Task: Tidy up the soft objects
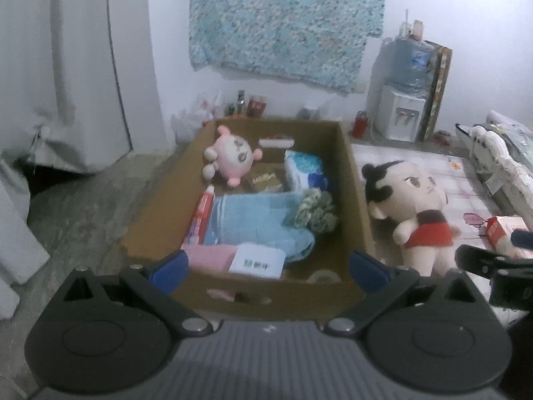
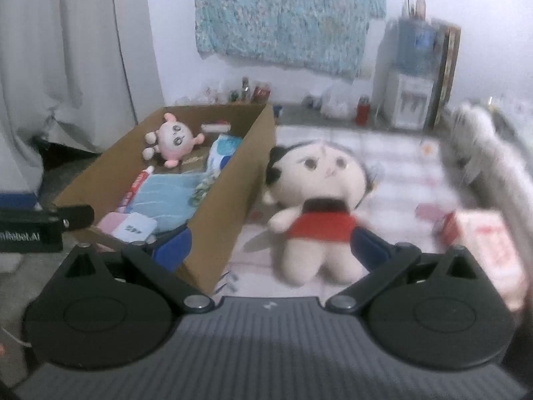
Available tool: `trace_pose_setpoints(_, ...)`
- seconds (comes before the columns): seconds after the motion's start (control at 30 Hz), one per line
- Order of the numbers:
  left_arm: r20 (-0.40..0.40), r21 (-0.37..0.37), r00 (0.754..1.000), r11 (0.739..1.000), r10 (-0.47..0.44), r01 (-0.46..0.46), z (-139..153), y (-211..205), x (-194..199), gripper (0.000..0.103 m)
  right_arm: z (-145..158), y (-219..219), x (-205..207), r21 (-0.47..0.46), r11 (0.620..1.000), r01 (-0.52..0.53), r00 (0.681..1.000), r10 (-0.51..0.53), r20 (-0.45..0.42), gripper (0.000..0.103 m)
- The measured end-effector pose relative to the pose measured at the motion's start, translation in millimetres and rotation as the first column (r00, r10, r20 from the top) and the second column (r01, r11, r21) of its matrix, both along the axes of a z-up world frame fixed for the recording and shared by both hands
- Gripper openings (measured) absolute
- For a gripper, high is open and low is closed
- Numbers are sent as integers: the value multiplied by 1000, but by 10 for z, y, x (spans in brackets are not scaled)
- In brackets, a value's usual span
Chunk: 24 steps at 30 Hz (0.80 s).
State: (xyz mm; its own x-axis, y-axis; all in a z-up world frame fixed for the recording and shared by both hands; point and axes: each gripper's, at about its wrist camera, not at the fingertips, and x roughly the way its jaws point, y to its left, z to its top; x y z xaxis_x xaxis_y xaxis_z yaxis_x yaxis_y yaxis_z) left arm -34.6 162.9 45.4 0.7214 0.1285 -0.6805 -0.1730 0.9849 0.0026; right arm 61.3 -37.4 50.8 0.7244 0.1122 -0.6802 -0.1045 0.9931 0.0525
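A plush doll (image 2: 316,200) in a red outfit lies on its back on the floor mat, right of a cardboard box (image 2: 233,183). My right gripper (image 2: 269,246) stands wide open just before the doll, whose legs show between the blue pads (image 2: 366,246) untouched. The box (image 1: 353,180) holds a pink plush (image 1: 230,160), a blue towel (image 1: 253,220), a green scrunchie (image 1: 316,213), a tissue pack (image 1: 304,170) and a toothpaste tube (image 1: 201,216). My left gripper (image 1: 268,268) is open at the box's near wall, nothing in it. The doll (image 1: 413,206) lies to its right.
A red and white carton (image 2: 489,243) lies on the mat right of the doll. A water dispenser (image 1: 403,116) and small bottles (image 1: 246,105) stand along the back wall. A white padded edge (image 1: 499,163) runs along the right, and a curtain (image 1: 66,66) hangs at left.
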Motion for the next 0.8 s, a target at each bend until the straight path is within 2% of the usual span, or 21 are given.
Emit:
trace_pose_setpoints(0.2, -108, 9, 994, 1000, 4, -3, -109, 2, 33, 103, -95, 105, 83, 109, 994, -13, 995, 24, -99, 102)
trace_pose_setpoints(0.37, -161, -10, 987, 1000, 26, -28, -141, 74, 61, 103, -203, 316, 138, 100, 994, -48, 984, 64, -165, 102)
trace_pose_setpoints(0.8, -205, 28, 978, 999, 41, -36, -200, 105, 104, 102, -287, 384, 220, 85, 995, -49, 979, 64, -195, 102)
